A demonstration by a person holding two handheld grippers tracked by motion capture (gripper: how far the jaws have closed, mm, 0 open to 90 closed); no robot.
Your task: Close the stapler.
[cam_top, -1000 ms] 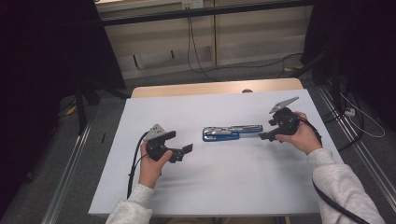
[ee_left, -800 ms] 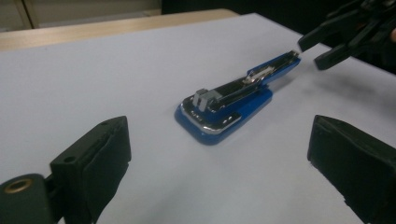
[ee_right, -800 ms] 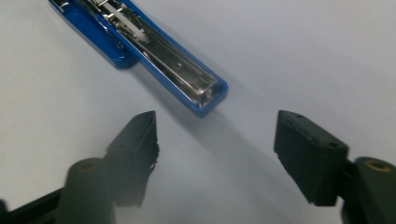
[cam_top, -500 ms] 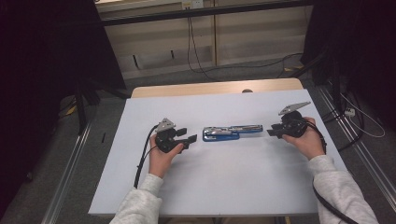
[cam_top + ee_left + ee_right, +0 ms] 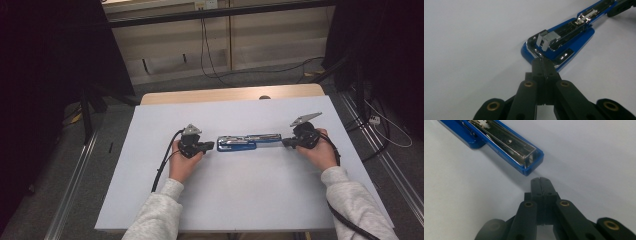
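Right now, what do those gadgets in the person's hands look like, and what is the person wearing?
Each hand holds a black gripper, the left gripper and the right gripper, each topped by a grey three-cornered plate and trailing a black cable. Up close, the jaws are black linkage bars with brass-coloured rivets. Both sleeves are light grey.

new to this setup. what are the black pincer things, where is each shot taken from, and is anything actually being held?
No robot arm here: a person sits at a white table and holds a hand-operated two-jaw tool in each hand. The high view looks down from above the person's side. It shows the left gripper and the right gripper pointing at opposite ends of a blue stapler, which lies folded open flat, metal channel up. The other two pictures come from cameras riding on the tools, each looking along its own black jaws. In the left gripper view the jaws have just been closing and now stand pressed together, tips at the stapler's rounded base end, nothing between them. In the right gripper view they have likewise just closed, empty, just short of the squared end. Nothing is held.
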